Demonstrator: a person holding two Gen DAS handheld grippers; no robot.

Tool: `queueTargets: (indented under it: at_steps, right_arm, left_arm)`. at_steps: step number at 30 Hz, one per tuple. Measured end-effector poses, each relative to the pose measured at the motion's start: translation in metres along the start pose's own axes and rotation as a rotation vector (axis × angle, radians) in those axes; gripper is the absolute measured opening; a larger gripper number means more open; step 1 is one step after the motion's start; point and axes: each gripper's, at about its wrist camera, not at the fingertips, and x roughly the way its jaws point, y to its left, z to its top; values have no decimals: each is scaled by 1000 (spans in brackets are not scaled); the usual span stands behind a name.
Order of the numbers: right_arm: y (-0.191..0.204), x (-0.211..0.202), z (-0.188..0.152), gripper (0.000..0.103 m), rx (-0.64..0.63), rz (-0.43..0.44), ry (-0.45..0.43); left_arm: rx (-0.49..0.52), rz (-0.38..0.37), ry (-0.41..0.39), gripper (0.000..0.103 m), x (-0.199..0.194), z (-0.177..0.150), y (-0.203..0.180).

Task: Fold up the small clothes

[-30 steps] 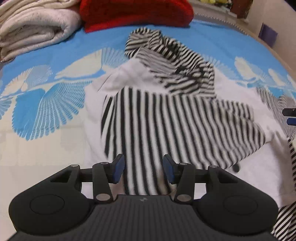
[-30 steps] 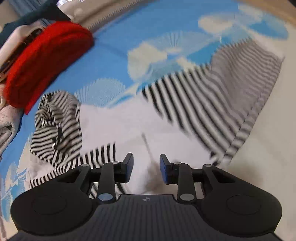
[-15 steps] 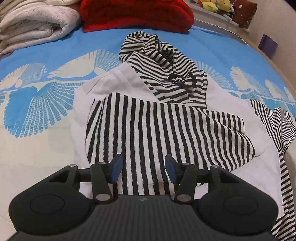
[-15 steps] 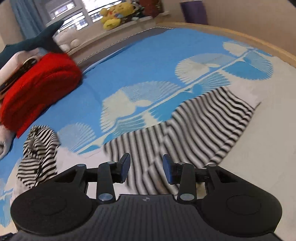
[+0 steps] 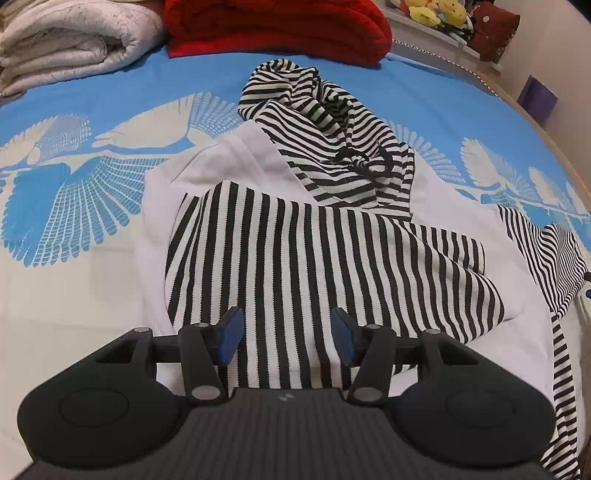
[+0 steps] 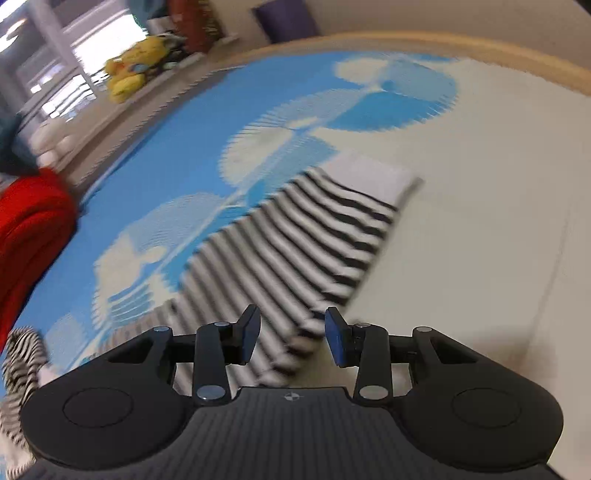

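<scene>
A small white hoodie (image 5: 229,173) with black-and-white striped hood (image 5: 325,122) and sleeves lies on the bed. One striped sleeve (image 5: 314,266) is folded across its body. My left gripper (image 5: 284,336) is open and empty just above the near part of that sleeve. The other striped sleeve (image 6: 295,240) stretches out to the right, ending in a white cuff (image 6: 380,177). My right gripper (image 6: 291,341) is open and empty over the near part of this sleeve. The right wrist view is blurred.
The bedspread (image 5: 110,110) is blue and cream with a fan pattern. A rolled cream blanket (image 5: 66,40) and a red blanket (image 5: 277,26) lie at the back. Plush toys (image 6: 133,70) sit on a ledge. A wooden bed edge (image 6: 480,48) curves at the right.
The left gripper has drawn back a little from the hoodie and stays open. The right gripper has swung right along the outstretched sleeve toward its cuff, still open.
</scene>
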Motion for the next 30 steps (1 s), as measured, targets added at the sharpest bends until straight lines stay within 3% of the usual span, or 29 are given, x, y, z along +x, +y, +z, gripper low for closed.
queueTargets:
  at_steps: [7, 11, 13, 14, 15, 20, 22, 24, 26, 28, 30]
  right_arm:
    - [-31, 29, 7, 40, 135, 0, -31]
    - [-24, 31, 6, 40, 123, -19, -82]
    - [-20, 34, 7, 31, 113, -18, -90]
    - [-18, 35, 7, 17, 103, -22, -96]
    - [-15, 35, 7, 10, 95, -28, -104]
    - [19, 14, 12, 6, 25, -77, -213]
    - [65, -12, 10, 5, -119, -65, -308]
    - [122, -46, -3, 5, -298, 14, -390]
    - [180, -84, -32, 5, -443, 184, -423]
    - [227, -112, -69, 5, -565, 390, -360]
    - [267, -128, -111, 9, -650, 644, -162]
  left_arm:
    - [-20, 8, 3, 58, 0, 0, 9]
    - [-31, 3, 4, 58, -1, 0, 13]
    - [-41, 1, -1, 58, -3, 1, 15]
    - [-47, -1, -4, 58, -4, 1, 17]
    - [-53, -4, -7, 58, -6, 2, 18]
    - [-79, 1, -20, 58, -13, 3, 32]
    - [-109, 2, -28, 58, -17, 5, 42]
    - [-149, -1, -38, 58, -22, 7, 53]
    - [-197, -3, -52, 58, -28, 10, 68]
    - [-238, 2, -65, 58, -34, 13, 81]
    - [-282, 9, -76, 58, -39, 16, 95]
